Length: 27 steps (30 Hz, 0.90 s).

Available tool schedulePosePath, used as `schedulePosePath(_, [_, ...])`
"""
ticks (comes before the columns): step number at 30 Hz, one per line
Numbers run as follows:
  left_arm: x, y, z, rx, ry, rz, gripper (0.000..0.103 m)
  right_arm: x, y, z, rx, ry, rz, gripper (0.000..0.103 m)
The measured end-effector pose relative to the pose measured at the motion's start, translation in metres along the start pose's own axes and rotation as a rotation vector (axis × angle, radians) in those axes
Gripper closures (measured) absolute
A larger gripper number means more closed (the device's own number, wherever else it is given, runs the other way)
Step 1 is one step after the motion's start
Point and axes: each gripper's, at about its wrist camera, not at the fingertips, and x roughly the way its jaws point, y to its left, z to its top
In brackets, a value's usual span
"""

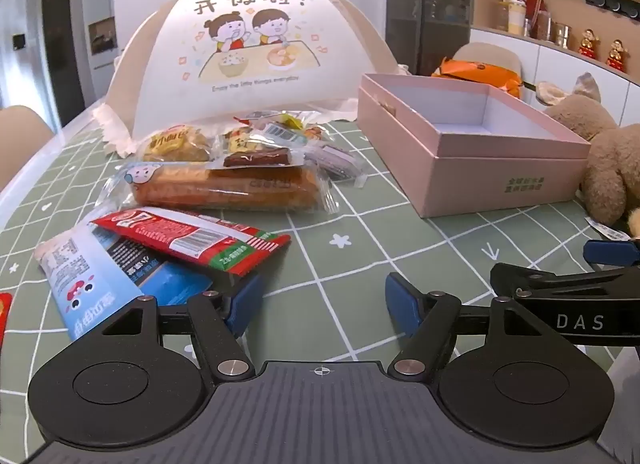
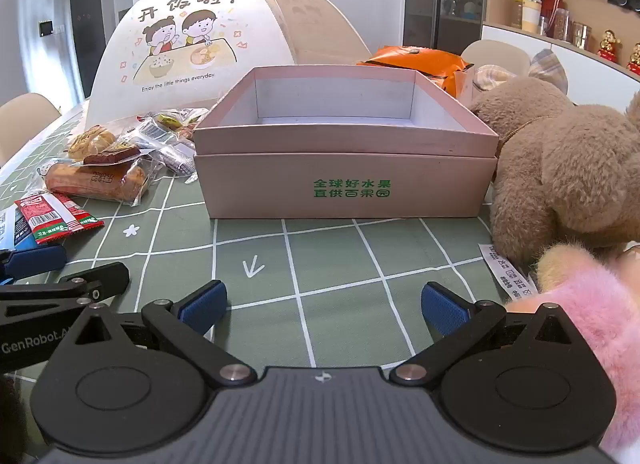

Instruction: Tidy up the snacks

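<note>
Several wrapped snacks lie in a pile on the green checked tablecloth (image 1: pixel 360 264): a red packet (image 1: pixel 192 240) on a blue-and-white packet (image 1: pixel 92 284), a long bread roll (image 1: pixel 224 188), a round bun (image 1: pixel 176 144) and small sweets (image 1: pixel 280 132). An open, empty pink box (image 1: pixel 472 144) stands to their right and fills the middle of the right wrist view (image 2: pixel 344 152). My left gripper (image 1: pixel 324 304) is open and empty, its left finger beside the red packet. My right gripper (image 2: pixel 324 304) is open and empty, in front of the box.
A white folding food cover (image 1: pixel 248 56) stands behind the snacks. A brown plush toy (image 2: pixel 568 168) and a pink plush toy (image 2: pixel 600 296) sit right of the box. An orange bag (image 2: pixel 420 60) lies behind it. Chairs and shelves stand around the table.
</note>
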Motion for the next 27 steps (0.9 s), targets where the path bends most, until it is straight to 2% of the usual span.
schedulePosePath(27, [-0.0002, 0.0004, -0.0001, -0.004, -0.003, -0.001, 0.028, 0.0001, 0.0002, 0.0001, 0.001, 0.001, 0.0, 0.0])
